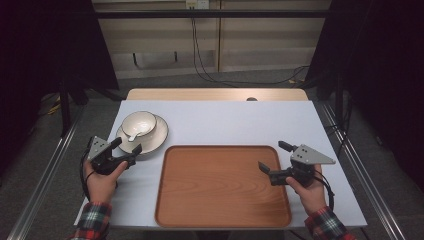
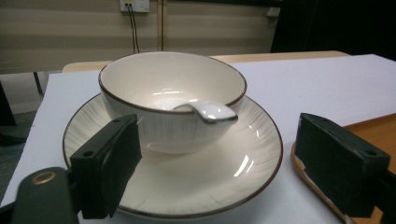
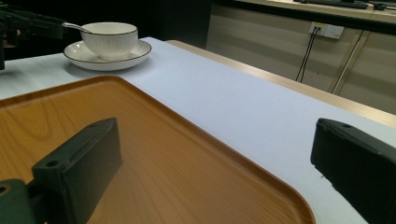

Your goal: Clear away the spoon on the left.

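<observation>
Left gripper view: left gripper (image 2: 212, 168), jaws apart, is straddling the plate (image 2: 243, 172) rim; it should be closing squarely, keeping bowl (image 2: 159, 126) level.

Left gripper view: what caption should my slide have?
Open left gripper reaches for white brown-rimmed plate holding matching bowl and white spoon.
</observation>
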Demonstrator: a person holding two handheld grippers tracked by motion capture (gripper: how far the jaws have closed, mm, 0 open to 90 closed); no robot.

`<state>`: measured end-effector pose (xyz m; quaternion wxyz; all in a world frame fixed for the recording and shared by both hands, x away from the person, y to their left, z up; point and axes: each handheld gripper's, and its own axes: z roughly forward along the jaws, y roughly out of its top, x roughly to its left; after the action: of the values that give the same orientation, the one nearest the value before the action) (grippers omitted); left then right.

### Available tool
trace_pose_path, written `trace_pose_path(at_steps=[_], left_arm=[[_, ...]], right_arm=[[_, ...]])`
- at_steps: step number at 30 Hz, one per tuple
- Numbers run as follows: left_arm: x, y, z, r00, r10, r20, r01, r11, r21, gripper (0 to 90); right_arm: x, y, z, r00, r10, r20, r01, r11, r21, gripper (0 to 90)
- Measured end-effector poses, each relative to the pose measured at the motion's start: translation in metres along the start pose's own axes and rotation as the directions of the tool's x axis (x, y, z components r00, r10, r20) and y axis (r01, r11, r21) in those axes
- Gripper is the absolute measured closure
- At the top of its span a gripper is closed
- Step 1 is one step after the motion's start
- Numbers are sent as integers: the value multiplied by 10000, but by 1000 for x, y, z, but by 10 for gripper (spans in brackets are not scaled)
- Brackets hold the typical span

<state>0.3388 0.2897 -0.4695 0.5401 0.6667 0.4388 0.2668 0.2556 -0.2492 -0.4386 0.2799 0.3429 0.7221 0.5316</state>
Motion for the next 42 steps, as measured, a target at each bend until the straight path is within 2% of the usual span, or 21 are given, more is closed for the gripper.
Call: trace_pose_path(at_steps=[2,5,9,12,14,16,17,19,22,25,26,28,29,32,35,37,40,42], left_arm=[[0,2,1,10000,33,-34,-33,10000,-60,154],[1,4,4,9998,-214,-2,214,9995,-244,165],[3,4,4,9998,31,-205,-35,9999,-166,189],[3,5,4,9998,141,-104,-144,9996,-226,201],[4,7,3,9991,314,-300,-318,9994,-98,203],[5,7,3,9984,421,-382,-430,9988,-234,223],[6,6,3,9983,477,-348,-486,9985,-267,241],[8,5,3,9956,838,-422,-848,9961,-241,244],[8,6,1,9952,916,-340,-924,9954,-253,282],[8,6,1,9955,867,-377,-876,9959,-215,312],[8,6,1,9961,748,-477,-761,9968,-248,326],[9,6,1,9966,701,-430,-706,9974,-112,333],[8,5,1,9978,541,-388,-546,9984,-125,341],[8,5,1,9963,713,-478,-715,9974,-41,366],[8,5,1,9971,568,-509,-576,9982,-135,384],[9,5,2,9971,624,-447,-627,9980,-70,399],[8,4,3,9970,512,-573,-511,9987,22,433],[8,3,4,9984,279,-491,-278,9996,24,458]], right_arm=[[0,0,1,10000,-55,-11,55,10000,-8,14],[0,0,0,10000,16,23,-16,10000,-7,14],[1,1,1,9999,-116,17,116,9999,-2,15],[1,1,1,9999,-28,-102,28,10000,4,16],[1,1,2,9999,-81,-153,81,10000,22,16],[2,1,2,9998,-107,-175,108,9999,79,16],[2,1,2,9997,-89,-237,89,10000,0,17],[2,1,2,9997,-42,-254,42,10000,-9,17],[2,1,2,9996,-28,-272,28,10000,-13,17],[1,1,2,9997,-23,-240,23,10000,4,17],[1,1,2,9996,-60,-258,61,10000,17,17],[2,1,2,9997,-42,-234,42,10000,12,17],[3,1,1,9997,-66,-217,67,10000,35,17],[4,2,1,9995,-82,-311,84,9999,56,18],[5,2,2,9992,-238,-324,240,9997,54,18],[5,2,1,9992,-163,-362,166,9998,64,18],[5,1,2,9992,-246,-326,248,9997,67,19],[6,1,1,9992,-243,-307,246,9997,75,18]])
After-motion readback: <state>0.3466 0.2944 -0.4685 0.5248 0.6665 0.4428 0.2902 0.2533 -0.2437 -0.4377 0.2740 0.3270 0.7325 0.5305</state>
